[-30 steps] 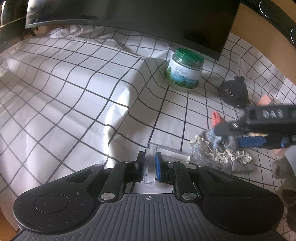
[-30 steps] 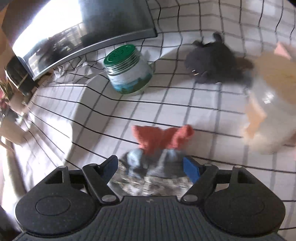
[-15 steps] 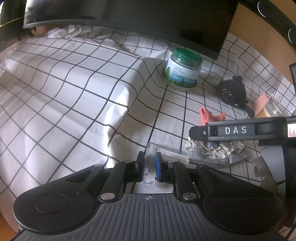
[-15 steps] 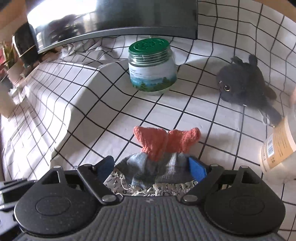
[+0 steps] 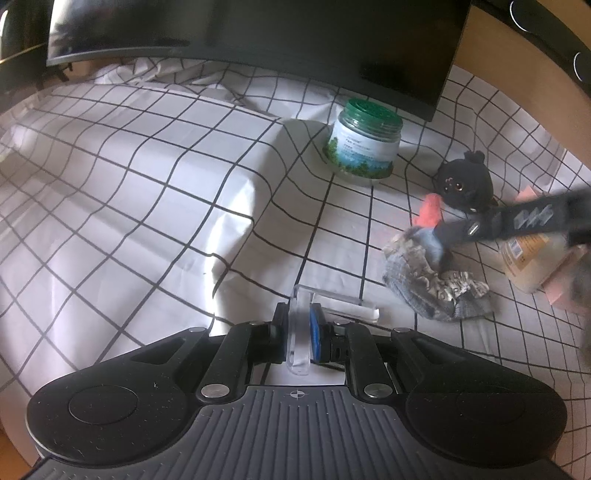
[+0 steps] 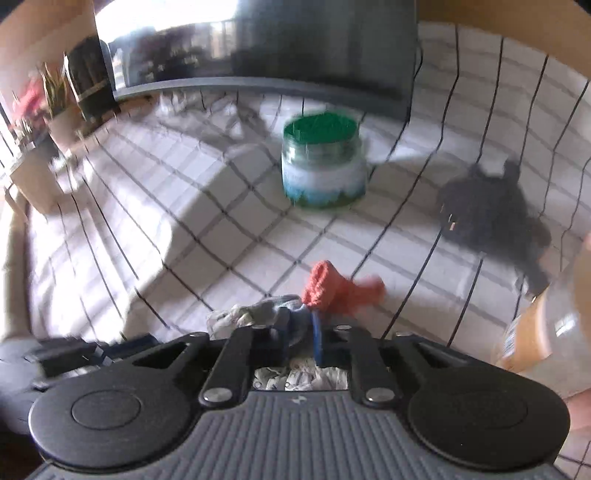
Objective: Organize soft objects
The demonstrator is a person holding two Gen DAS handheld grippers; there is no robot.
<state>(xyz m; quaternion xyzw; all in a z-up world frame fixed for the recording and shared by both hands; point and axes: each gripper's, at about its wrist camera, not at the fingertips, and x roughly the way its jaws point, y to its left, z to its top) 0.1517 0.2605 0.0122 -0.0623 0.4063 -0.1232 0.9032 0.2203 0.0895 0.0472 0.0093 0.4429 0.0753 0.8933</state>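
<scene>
Right wrist view shows the small knitted garment with grey-blue body, orange-red top and printed frilly hem bunched between the blue pads of the right gripper, whose fingers have closed tight on the grey-blue middle of the fabric. The orange-red knit part pokes out ahead of the fingertips in two soft lobes, and the cream frill with its dark print spills below the fingers and off to the left. From the left wrist view the same garment sits crumpled on the white cloth with a black grid pattern, its frilled edge spread toward the camera, with the blurred black right gripper reaching in from the right and pinching it.

The left gripper is clamped on a clear, flat plastic piece that stands on edge between its pads; a clear bar extends from it to the right, just short of the garment.

Beyond the garment, a black plush toy with shiny round eyes lies on the cloth, near the orange part. A squat glass jar with a ribbed green lid and a landscape label stands upright further back, before a dark flat monitor. A translucent bottle with an orange-tan label stands at the right, beside the garment. The cloth is wrinkled and folded.
</scene>
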